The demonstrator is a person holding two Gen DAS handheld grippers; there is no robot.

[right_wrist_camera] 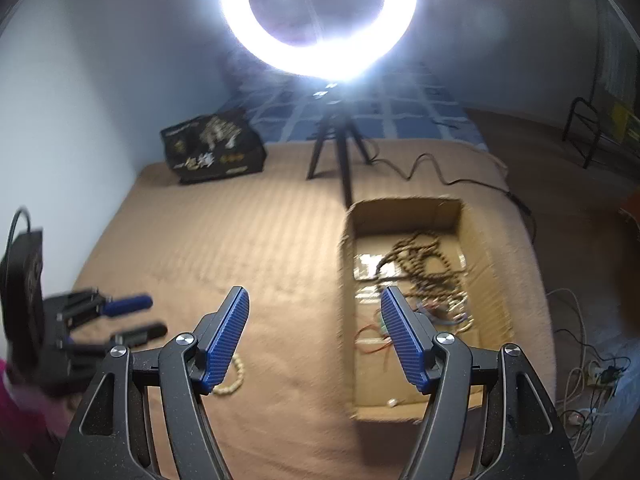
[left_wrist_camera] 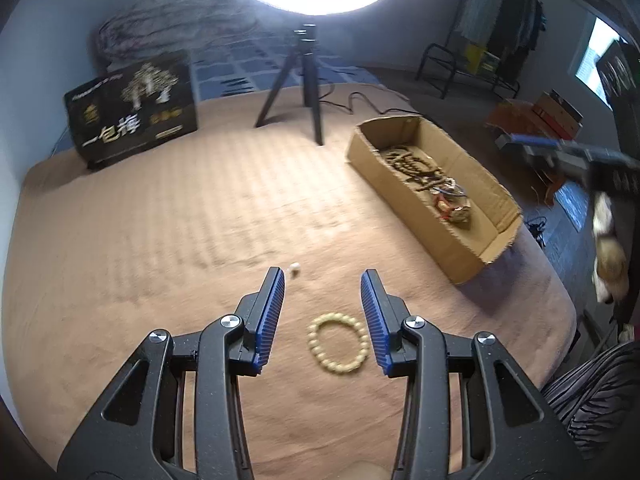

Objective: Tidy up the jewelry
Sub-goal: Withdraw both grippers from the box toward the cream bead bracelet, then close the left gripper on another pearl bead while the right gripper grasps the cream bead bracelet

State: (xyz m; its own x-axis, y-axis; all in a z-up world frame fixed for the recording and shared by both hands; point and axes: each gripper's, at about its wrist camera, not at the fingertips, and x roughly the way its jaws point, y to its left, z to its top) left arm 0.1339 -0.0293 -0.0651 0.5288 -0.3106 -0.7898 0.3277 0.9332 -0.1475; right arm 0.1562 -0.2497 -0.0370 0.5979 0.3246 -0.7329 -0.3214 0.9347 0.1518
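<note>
A bed covered in a tan blanket [left_wrist_camera: 160,220] fills both wrist views. The left gripper [left_wrist_camera: 322,280] hovers low over the blanket with its blue-padded jaws spread wide apart. A pale cream bead bracelet [left_wrist_camera: 337,343] lies flat on the blanket between the jaws, touching neither pad. A tiny white bead [left_wrist_camera: 295,268] sits at 11 o'clock from the bracelet, just beyond the left jaw tip.

An open cardboard box [left_wrist_camera: 480,254] rests at 2 o'clock from the bracelet, holding a tangle of dark bead necklaces [left_wrist_camera: 416,168] and coloured cords.

The right gripper [right_wrist_camera: 315,296] hangs above the near end of that box, jaws wide apart and empty.

At 12 o'clock stands a glowing ring light [right_wrist_camera: 320,20] on a black tripod [left_wrist_camera: 298,80]; a black printed box [left_wrist_camera: 132,108] sits at 10 o'clock.
</note>
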